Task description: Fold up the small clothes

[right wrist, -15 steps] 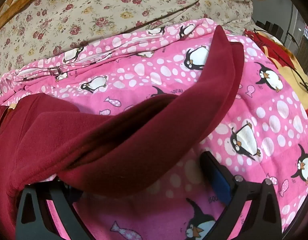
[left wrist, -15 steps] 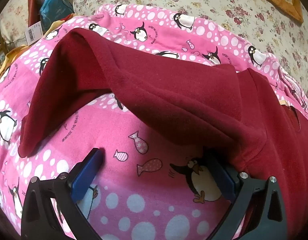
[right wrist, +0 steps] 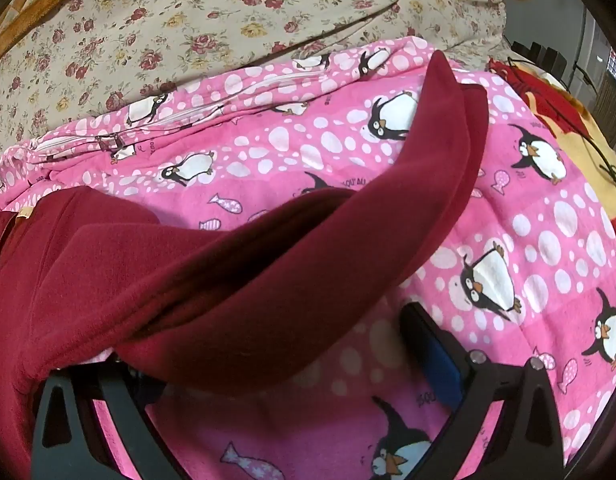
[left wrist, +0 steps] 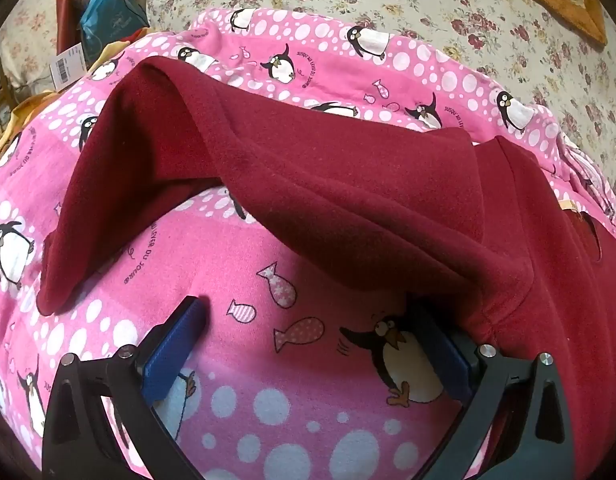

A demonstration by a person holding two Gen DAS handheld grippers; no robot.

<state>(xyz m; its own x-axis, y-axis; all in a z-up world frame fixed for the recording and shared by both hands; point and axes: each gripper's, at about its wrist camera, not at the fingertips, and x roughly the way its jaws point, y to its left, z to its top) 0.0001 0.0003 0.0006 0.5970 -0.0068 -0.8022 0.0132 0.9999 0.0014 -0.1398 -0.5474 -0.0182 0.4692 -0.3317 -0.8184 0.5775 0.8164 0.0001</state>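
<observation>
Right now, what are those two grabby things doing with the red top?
A person is folding a dark red fleece top on a pink penguin blanket. The left gripper and right gripper are both open, low over the blanket, with the top's sleeves draped partly over them. Neither is pinching the cloth.

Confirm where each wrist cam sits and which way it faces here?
Left wrist: on the left gripper, angled down at the maroon garment on the pink penguin blanket; both fingers show, jaws open.
Right wrist: on the right gripper, angled down likewise; one finger shows, the other lies under the garment's fold.
Shared: garment, blanket, floral bedding behind.
</observation>
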